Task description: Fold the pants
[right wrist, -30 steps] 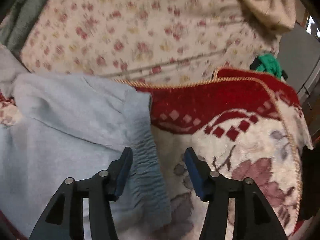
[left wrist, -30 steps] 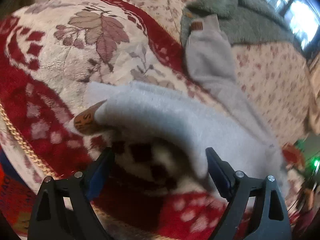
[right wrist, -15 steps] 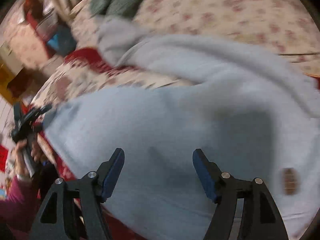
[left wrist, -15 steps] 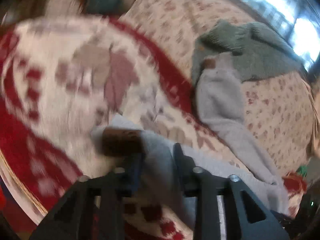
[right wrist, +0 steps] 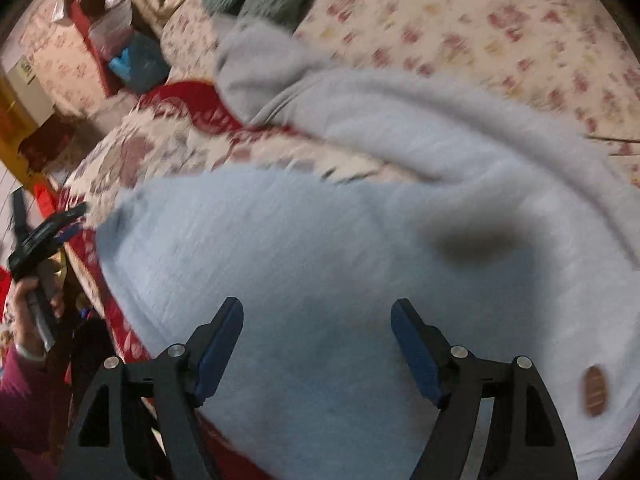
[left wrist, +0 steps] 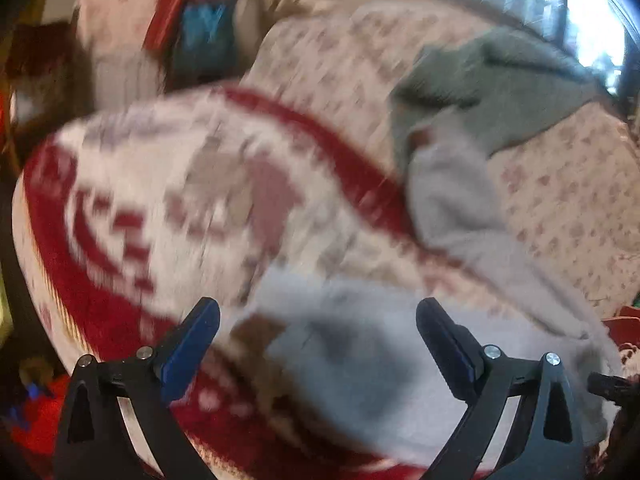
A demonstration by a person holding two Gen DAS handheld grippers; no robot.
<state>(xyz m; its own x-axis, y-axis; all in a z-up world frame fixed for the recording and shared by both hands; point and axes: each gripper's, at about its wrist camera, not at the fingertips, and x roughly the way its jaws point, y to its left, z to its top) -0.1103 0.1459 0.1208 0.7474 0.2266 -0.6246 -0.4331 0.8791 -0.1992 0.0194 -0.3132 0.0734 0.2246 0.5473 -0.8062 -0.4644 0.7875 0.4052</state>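
My left gripper (left wrist: 318,330) hangs over the near end of the pants (left wrist: 360,360), its jaws spread wide after just opening, and nothing is pinched between them. The blue pads (left wrist: 188,348) stand on either side of the pale grey-blue cloth without pressing on it. That view is badly smeared, so I think the brown patch (left wrist: 256,332) by the left pad is the label on the pants, but I can't be sure.

My right gripper (right wrist: 316,332) is released too, its jaws having just widened, and it hovers above the broad folded part of the pants (right wrist: 320,264) with the cloth below the pads, not between them. A small brown tag (right wrist: 595,390) shows on the cloth at lower right.

The pants lie on the red and cream blanket (left wrist: 132,200), one leg (right wrist: 360,92) running off onto the floral sheet (right wrist: 480,20). A green sweater (left wrist: 500,92) touches that leg's far end. At the left edge of the right view my hand (right wrist: 32,312) grips the left gripper's handle.
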